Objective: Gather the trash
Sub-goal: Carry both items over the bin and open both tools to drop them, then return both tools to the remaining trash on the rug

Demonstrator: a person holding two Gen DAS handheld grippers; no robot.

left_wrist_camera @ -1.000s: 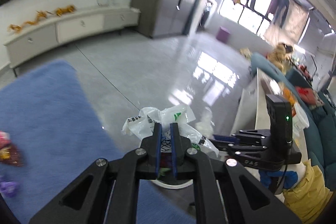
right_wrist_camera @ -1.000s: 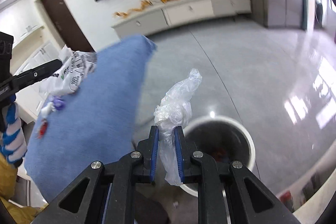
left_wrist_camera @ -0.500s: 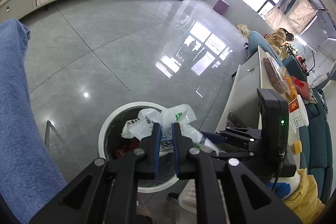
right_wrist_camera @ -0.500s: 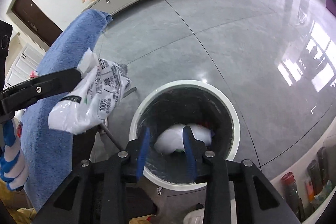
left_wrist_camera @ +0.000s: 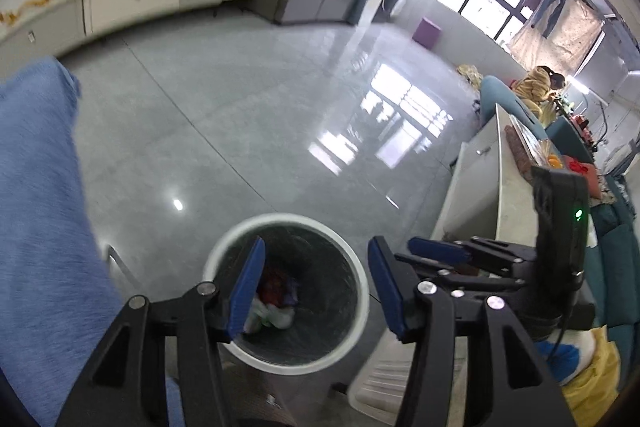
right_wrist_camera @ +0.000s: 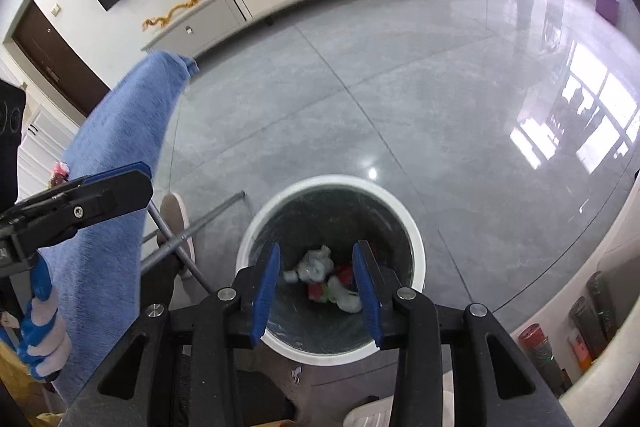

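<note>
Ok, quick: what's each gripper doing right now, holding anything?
Left gripper: open, empty, fingers just spread, above the bin.
Right gripper: open, empty, above the same bin.

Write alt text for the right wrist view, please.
An open, empty gripper hangs over a white-rimmed bin with crumpled bags at the bottom. A blue cloth lies to the left, on a shiny grey floor.

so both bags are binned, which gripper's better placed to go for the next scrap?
Left, probably. Both grippers hang open and empty over the bin, but the left gripper sits beside the blue cloth, where a pink scrap lies. The right gripper is centred over the bin.
</note>
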